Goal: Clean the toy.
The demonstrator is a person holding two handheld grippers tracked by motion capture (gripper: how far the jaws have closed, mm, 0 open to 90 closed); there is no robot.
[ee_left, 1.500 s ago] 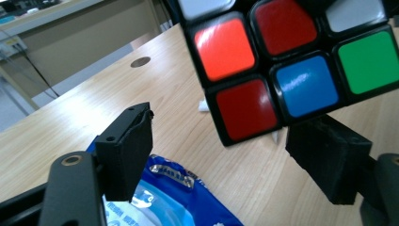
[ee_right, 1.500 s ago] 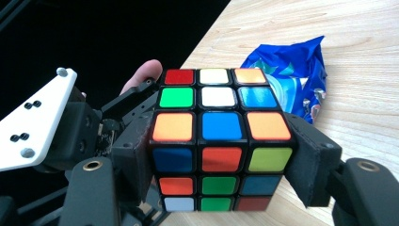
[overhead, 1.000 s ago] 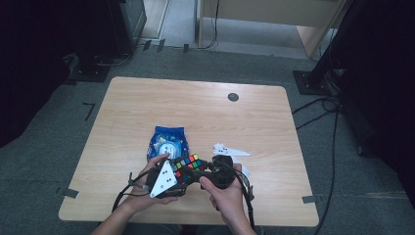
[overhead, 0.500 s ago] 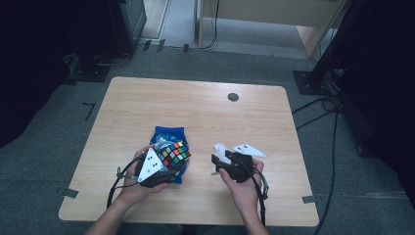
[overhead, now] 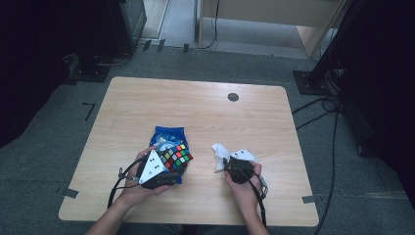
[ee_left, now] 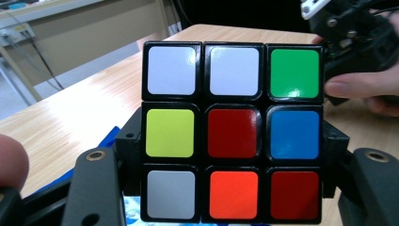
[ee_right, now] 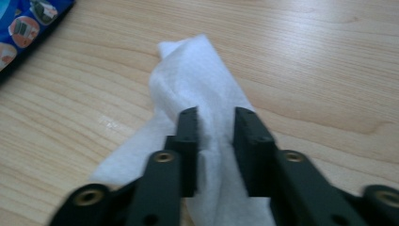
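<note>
Wooden tabletop (overhead: 205, 112), near edge: left hand-held gripper (overhead: 169, 172) clamps a puzzle cube (overhead: 175, 157) between its jaws, raised above a blue packet (overhead: 167, 134) lying flat near the middle. Right hand-held gripper (overhead: 226, 164) is pinched on a crumpled white tissue (ee_right: 197, 84) resting on the wood just beside it. Small dark disc (overhead: 233, 97) near the far edge, well apart.

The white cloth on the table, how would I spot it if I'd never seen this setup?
Start at the wooden table and look to its near edge, right of the blue packet. There the right gripper pinches the white cloth, a soft crumpled strip. It is the one plain white thing beside the many-coloured puzzle cube.
</note>
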